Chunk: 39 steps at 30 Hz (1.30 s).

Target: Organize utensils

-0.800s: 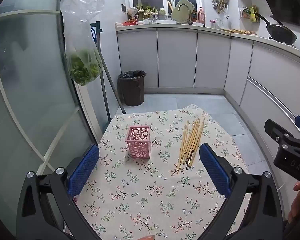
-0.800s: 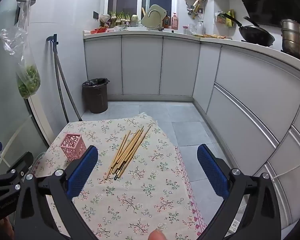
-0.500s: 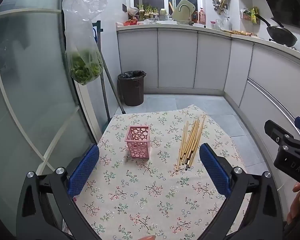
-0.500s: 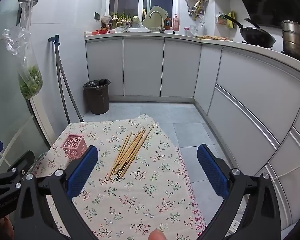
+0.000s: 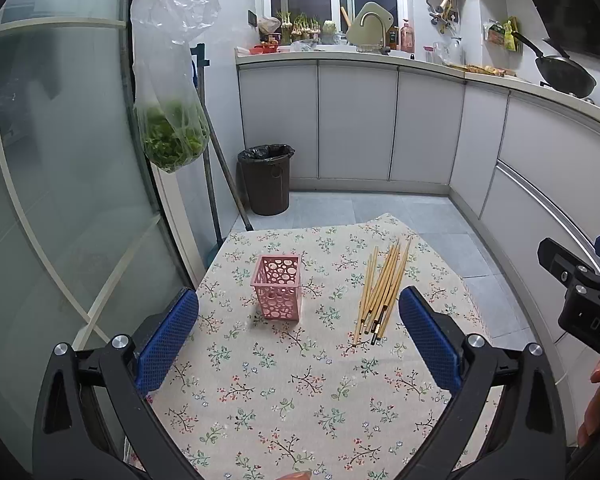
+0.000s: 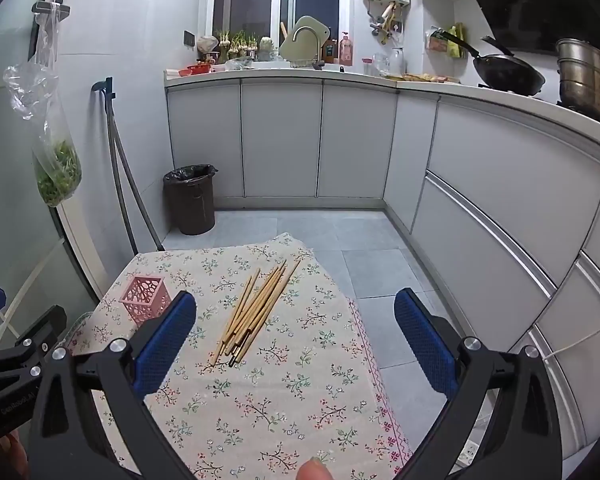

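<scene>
While both jaws stand wide and empty, left gripper (image 5: 298, 330) hangs over the near part of the flowered tablecloth (image 5: 300, 392), right gripper (image 6: 296, 336) likewise, neither touching anything. Chopsticks (image 6: 256, 310) lie loose in a fanned bundle on the cloth, just ahead of the right gripper, thin ends away. Pink holder (image 5: 277, 286) stands upright and empty, near the sticks on their left, apart from them. Sticks look light, stiff, thin and smooth, likely to roll or slip and scatter; best pinched across the bundle near the middle or the thicker near ends. Holder is light perforated plastic, may tip when sticks drop in; left gripper could steady it at the walls. Trash bin (image 5: 266, 178) on the floor beyond
</scene>
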Each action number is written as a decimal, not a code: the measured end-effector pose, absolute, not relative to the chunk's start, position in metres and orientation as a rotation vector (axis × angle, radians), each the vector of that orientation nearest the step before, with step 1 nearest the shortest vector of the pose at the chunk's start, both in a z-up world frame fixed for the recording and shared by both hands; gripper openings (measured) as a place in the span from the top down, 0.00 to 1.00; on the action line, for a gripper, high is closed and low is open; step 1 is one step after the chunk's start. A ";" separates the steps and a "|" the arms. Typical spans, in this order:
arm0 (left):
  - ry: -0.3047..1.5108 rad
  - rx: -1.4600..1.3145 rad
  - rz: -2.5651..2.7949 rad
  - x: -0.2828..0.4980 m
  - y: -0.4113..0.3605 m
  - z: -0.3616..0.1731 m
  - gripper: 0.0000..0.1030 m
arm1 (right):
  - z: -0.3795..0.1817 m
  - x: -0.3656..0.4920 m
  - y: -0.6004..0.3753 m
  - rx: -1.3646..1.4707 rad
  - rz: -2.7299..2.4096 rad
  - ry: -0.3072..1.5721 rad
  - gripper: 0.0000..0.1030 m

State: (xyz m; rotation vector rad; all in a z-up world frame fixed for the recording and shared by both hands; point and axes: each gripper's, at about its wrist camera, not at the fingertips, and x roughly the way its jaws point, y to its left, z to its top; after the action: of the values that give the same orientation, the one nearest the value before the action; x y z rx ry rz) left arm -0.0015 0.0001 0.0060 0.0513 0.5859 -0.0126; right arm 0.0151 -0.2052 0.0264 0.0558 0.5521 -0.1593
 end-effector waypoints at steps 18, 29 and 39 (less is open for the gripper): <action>0.578 0.044 -0.015 -0.003 0.002 0.010 0.07 | 0.029 0.014 -0.202 0.055 -0.159 0.542 0.06; 0.576 0.043 -0.016 -0.003 0.003 0.010 0.07 | 0.029 0.014 -0.199 0.054 -0.157 0.541 0.06; 0.576 0.044 -0.015 -0.003 0.003 0.011 0.07 | 0.029 0.015 -0.199 0.056 -0.155 0.542 0.06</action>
State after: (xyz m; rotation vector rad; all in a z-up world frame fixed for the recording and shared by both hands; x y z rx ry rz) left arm -0.0034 0.0027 0.0105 0.0442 0.5758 -0.0145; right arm 0.0145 -0.1991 0.0293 0.0559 0.5420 -0.1554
